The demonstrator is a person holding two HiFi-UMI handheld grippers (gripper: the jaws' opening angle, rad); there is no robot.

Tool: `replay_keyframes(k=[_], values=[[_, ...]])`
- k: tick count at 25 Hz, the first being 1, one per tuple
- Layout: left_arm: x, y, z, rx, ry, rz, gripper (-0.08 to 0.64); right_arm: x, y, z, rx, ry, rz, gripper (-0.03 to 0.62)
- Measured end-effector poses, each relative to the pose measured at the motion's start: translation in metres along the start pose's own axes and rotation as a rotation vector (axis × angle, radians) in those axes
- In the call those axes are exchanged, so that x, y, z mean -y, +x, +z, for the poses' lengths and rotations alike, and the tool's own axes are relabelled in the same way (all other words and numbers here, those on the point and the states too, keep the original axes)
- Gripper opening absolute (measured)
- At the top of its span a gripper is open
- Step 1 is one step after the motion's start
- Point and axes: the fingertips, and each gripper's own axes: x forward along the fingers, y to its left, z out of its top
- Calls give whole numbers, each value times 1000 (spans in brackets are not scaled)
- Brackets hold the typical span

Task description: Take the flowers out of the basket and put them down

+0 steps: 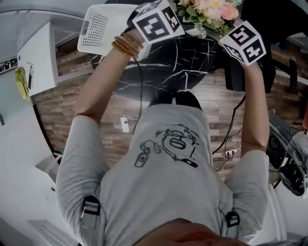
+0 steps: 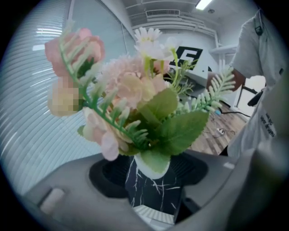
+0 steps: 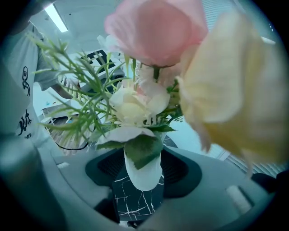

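Note:
A bunch of pink, cream and white artificial flowers [image 1: 209,10] with green leaves sits in a small white holder [image 2: 152,163]. It hangs in the air above the black marble table [image 1: 163,62], with its rounded underside free. My left gripper [image 1: 159,21] comes at it from the left, and its jaws close round the holder [image 2: 153,173]. From the right, my right gripper [image 1: 243,41] takes the same holder [image 3: 143,173] between its jaws. The two grippers face each other. The white perforated basket [image 1: 103,26] lies at the table's far left, away from the flowers.
A white power strip [image 1: 124,124] and black cables lie on the wooden floor beside the table. A dark chair [image 1: 250,72] stands to the table's right, and a white cabinet [image 1: 36,57] to its left. My own body fills the near half of the head view.

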Motion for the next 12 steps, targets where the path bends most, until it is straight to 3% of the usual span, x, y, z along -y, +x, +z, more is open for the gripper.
replay_keyframes(k=[12], values=[[16, 49, -30, -30, -17, -7, 276, -2, 26, -53, -17, 10, 10, 259]])
